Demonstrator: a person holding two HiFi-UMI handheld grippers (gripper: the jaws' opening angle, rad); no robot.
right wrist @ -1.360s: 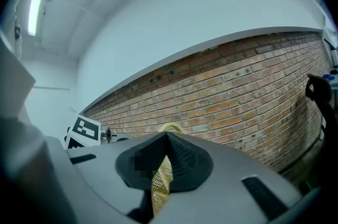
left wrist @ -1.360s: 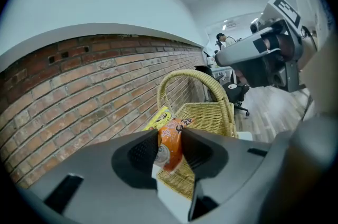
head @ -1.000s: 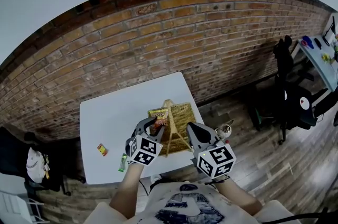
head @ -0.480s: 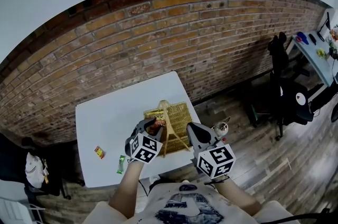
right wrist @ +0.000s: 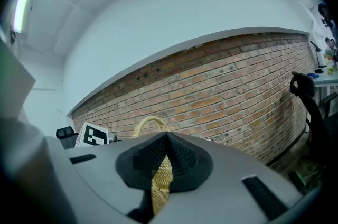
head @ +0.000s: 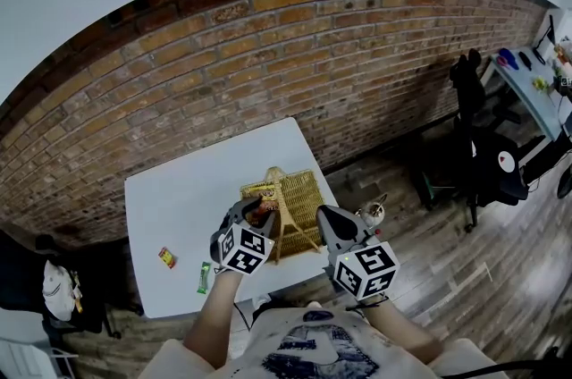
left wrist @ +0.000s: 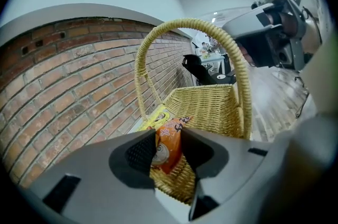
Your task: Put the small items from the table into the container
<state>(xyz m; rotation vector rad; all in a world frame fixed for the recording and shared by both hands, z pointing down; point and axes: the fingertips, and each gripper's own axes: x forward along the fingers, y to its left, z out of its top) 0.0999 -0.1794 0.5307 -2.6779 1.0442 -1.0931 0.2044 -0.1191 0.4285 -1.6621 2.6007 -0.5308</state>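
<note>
A wicker basket (head: 302,200) with a tall arched handle (left wrist: 186,27) stands at the right front of the white table (head: 179,207). My left gripper (head: 256,212) is shut on an orange snack packet (left wrist: 168,145), which it holds over the basket's near left rim. A yellow packet (left wrist: 155,118) lies inside the basket. My right gripper (head: 325,214) is shut on a wicker strand of the basket (right wrist: 161,182) at its right side. A small red-and-yellow item (head: 167,257) and a green item (head: 204,277) lie on the table to the left.
A brick wall (head: 268,73) runs behind the table. A wooden floor (head: 447,270) lies to the right, with a dark office chair (head: 492,172) and a desk (head: 545,73) far right. A small object (head: 373,211) stands on the floor by the table's right edge.
The head view has drifted slightly. Both grippers keep their places and their grips.
</note>
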